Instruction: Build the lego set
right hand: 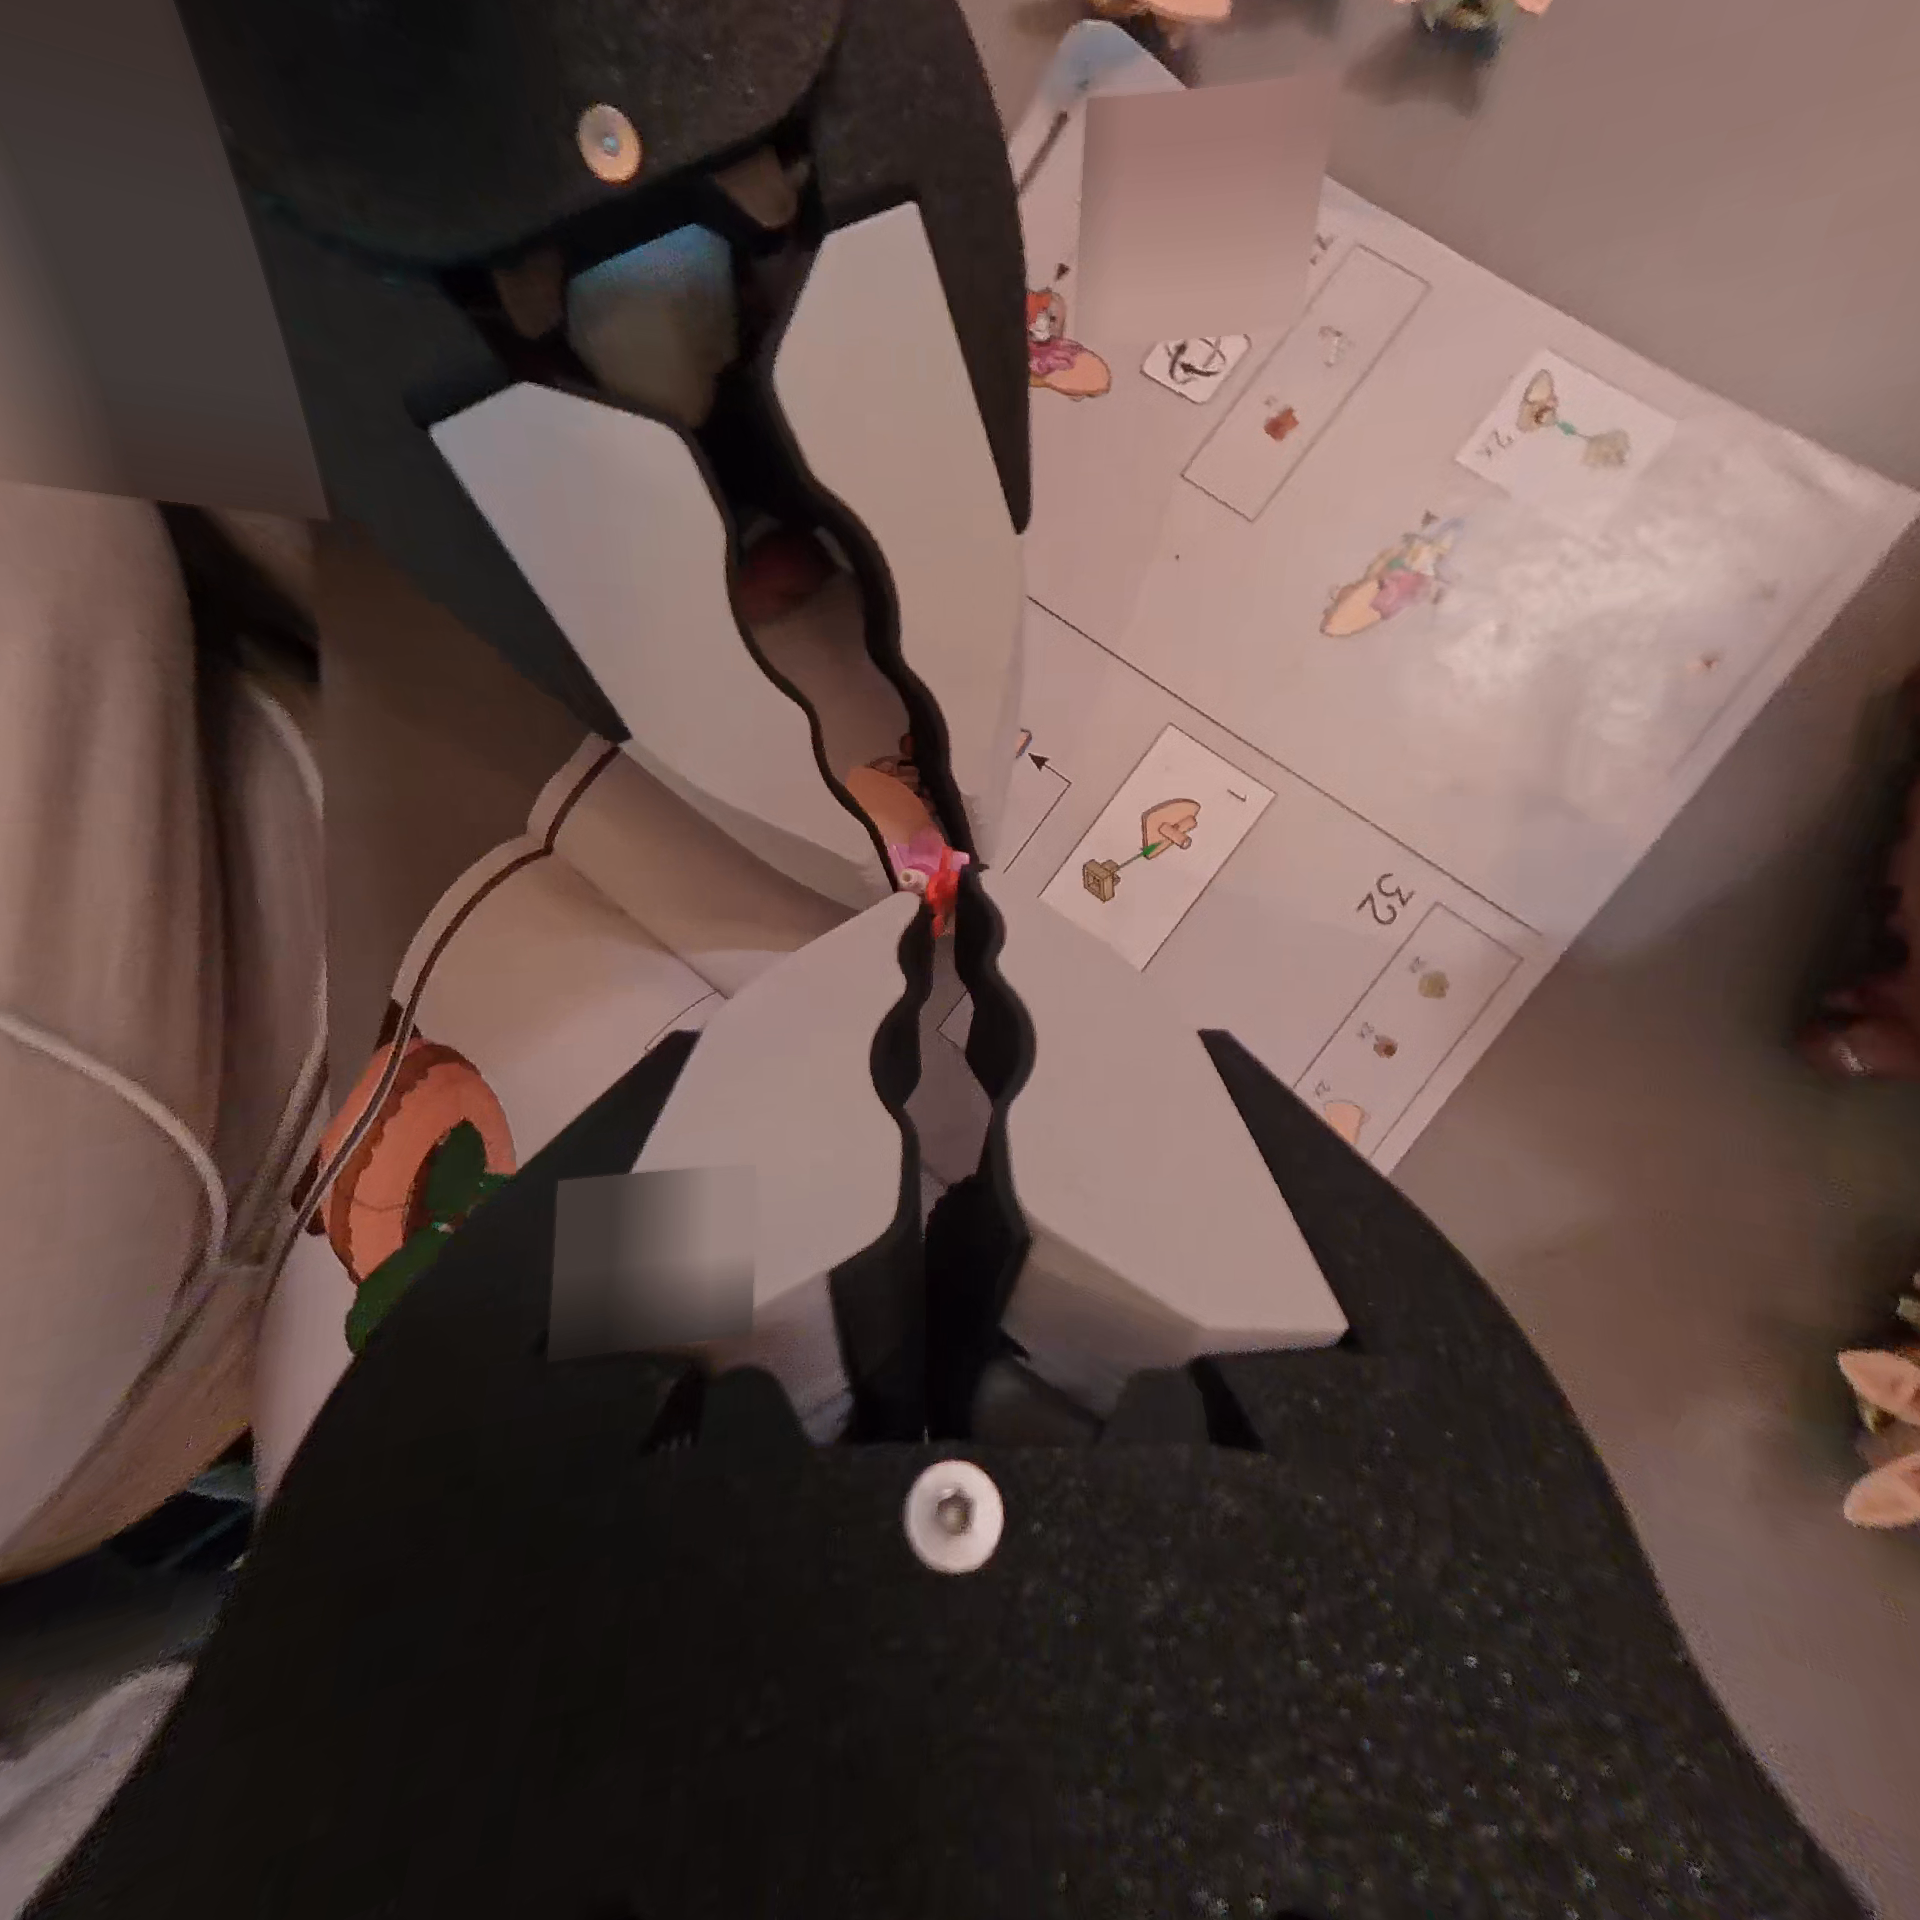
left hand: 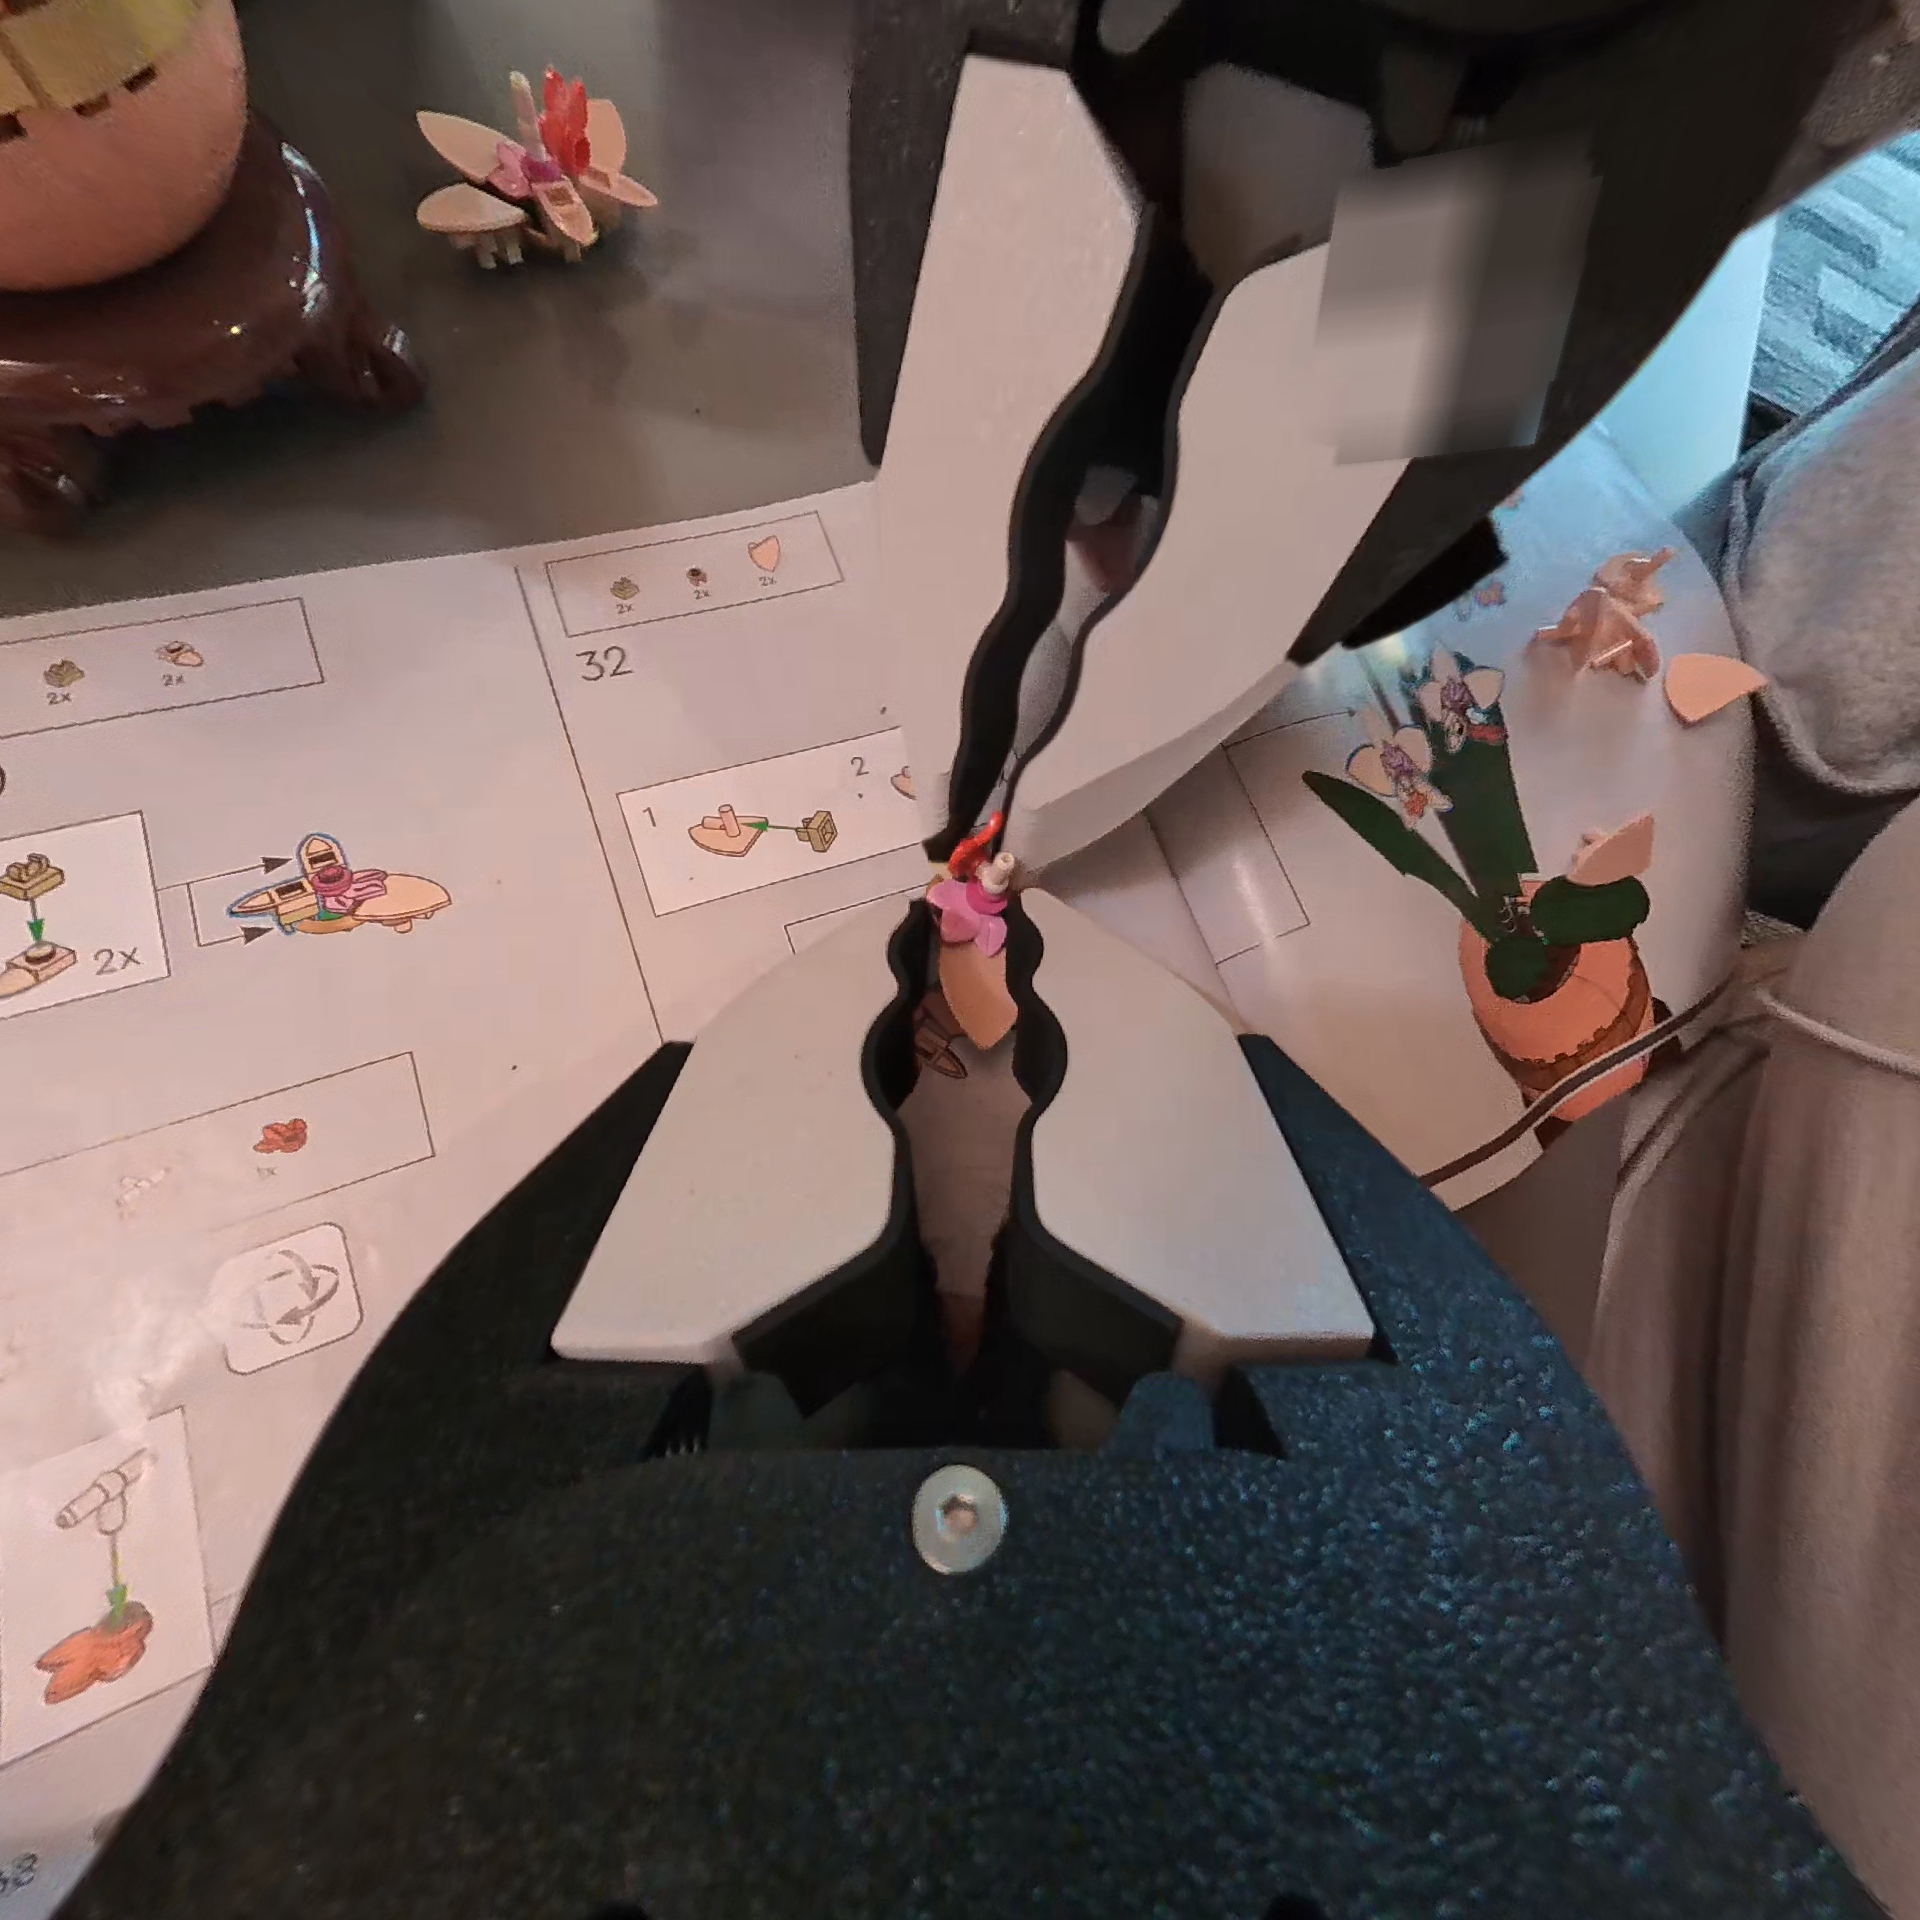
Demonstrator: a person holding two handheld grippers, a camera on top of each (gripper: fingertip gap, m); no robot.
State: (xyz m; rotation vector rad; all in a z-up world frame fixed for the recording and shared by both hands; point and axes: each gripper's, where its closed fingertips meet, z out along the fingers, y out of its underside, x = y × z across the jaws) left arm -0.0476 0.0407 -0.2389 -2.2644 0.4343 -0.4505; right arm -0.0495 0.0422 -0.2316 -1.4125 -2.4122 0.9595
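1. Above the open instruction booklet [left hand: 436, 790], we hold the two hand-held grippers tip to tip. The left hand-held gripper [left hand: 961, 935] is closed on a partly built flower [left hand: 971, 956] with a tan petal and a pink centre. The right hand-held gripper [right hand: 940, 914] is almost fully closed, pinching a small red piece [right hand: 943, 896] at its tips.

2. We judge the current step to be the seating of the red piece on the flower's centre. The two parts touch or nearly touch; we cannot tell whether the joint is fully pressed home.

3. Work done: one finished flower [left hand: 535, 171], with tan petals and a red centre, stands on the grey counter [left hand: 644, 343] at the far left. Beside it sits a brown base carrying a rounded pink pot [left hand: 114, 135], only partly in view.

4. Work left: loose tan petals [left hand: 1714, 686] and a small cluster of tan parts [left hand: 1605, 623] lie at the far right, not yet assembled. The booklet pictures a potted plant with leaves and several blooms, so we judge the set well short of complete.
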